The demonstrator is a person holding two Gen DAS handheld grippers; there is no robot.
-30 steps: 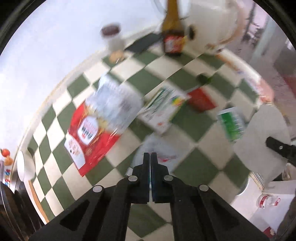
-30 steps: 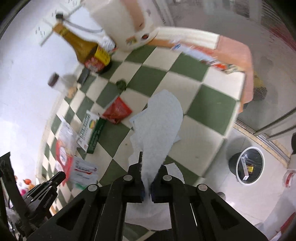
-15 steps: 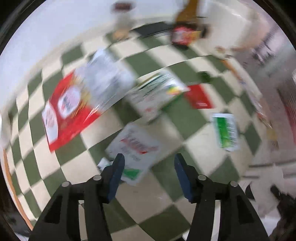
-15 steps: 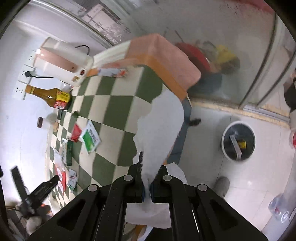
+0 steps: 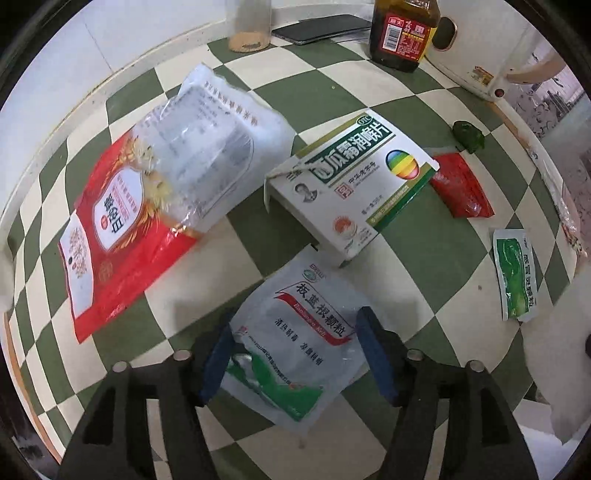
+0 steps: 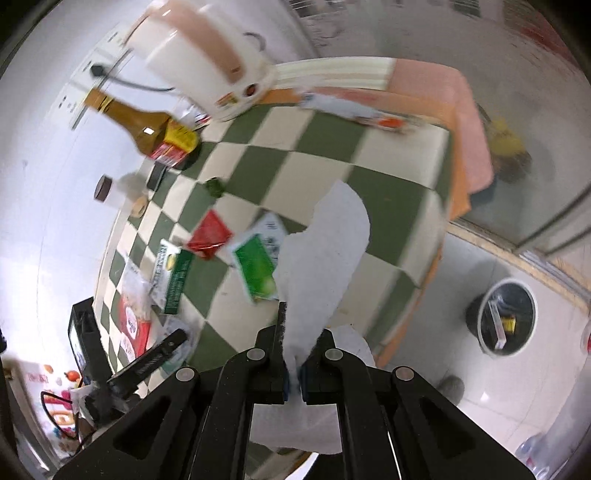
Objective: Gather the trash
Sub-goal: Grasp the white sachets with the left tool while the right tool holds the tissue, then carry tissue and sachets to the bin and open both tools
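Observation:
My left gripper (image 5: 295,350) is open, its blue-padded fingers on either side of a white medicine sachet (image 5: 295,332) lying flat on the green-and-cream checked table (image 5: 406,229). Beyond it lie a white and green medicine box (image 5: 351,177), a large red and clear bag (image 5: 147,192), a red packet (image 5: 461,188) and a green sachet (image 5: 513,273). My right gripper (image 6: 293,354) is shut on a torn white paper towel (image 6: 325,258), held above the table's edge. A black trash bin (image 6: 504,321) stands on the floor to the right.
At the table's back stand a brown sauce bottle (image 5: 402,33), a white and pink kettle (image 6: 210,62), a clear jar (image 5: 249,26) and a dark phone (image 5: 321,27). A small green wad (image 5: 469,136) lies near the kettle. The left gripper shows in the right wrist view (image 6: 147,362).
My left gripper opened and came down around the white sachet. My right gripper, still holding the paper towel, swung out past the table edge and back over it.

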